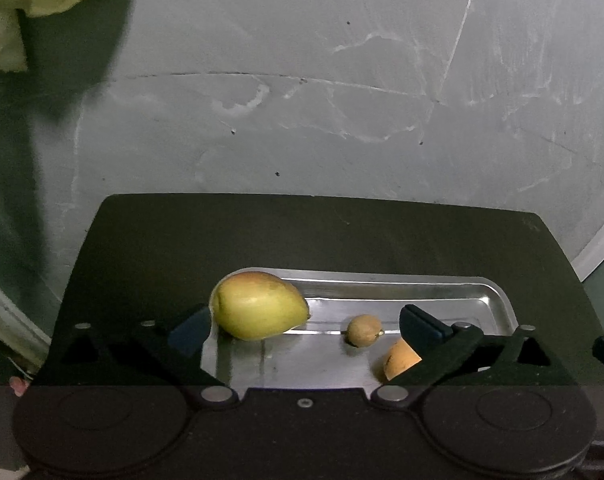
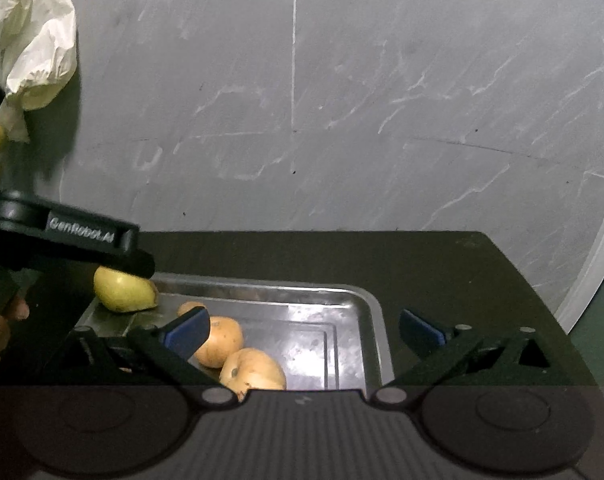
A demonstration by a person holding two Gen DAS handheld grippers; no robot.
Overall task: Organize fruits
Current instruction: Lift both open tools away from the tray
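two open, empty black two-finger grippers, left gripper [image 1: 304, 326] and right gripper [image 2: 304, 332], hover over a shallow steel tray [image 2: 376, 322] on the dark mat, where a yellow-green mango [image 1: 259, 305] lies at the left edge, apparently gathered with smaller fruits.

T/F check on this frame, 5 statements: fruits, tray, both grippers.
1. The green mango lies in the metal tray. True.
2. The left gripper is shut on the mango. False: its jaws stand wide open, with the mango beside the left finger.
3. The tray sits on a dark mat. True.
4. The right gripper holds an orange fruit. False: it is open and empty, above the two orange fruits.
5. The tray holds only the mango. False: a small brown fruit and orange fruits lie there too.
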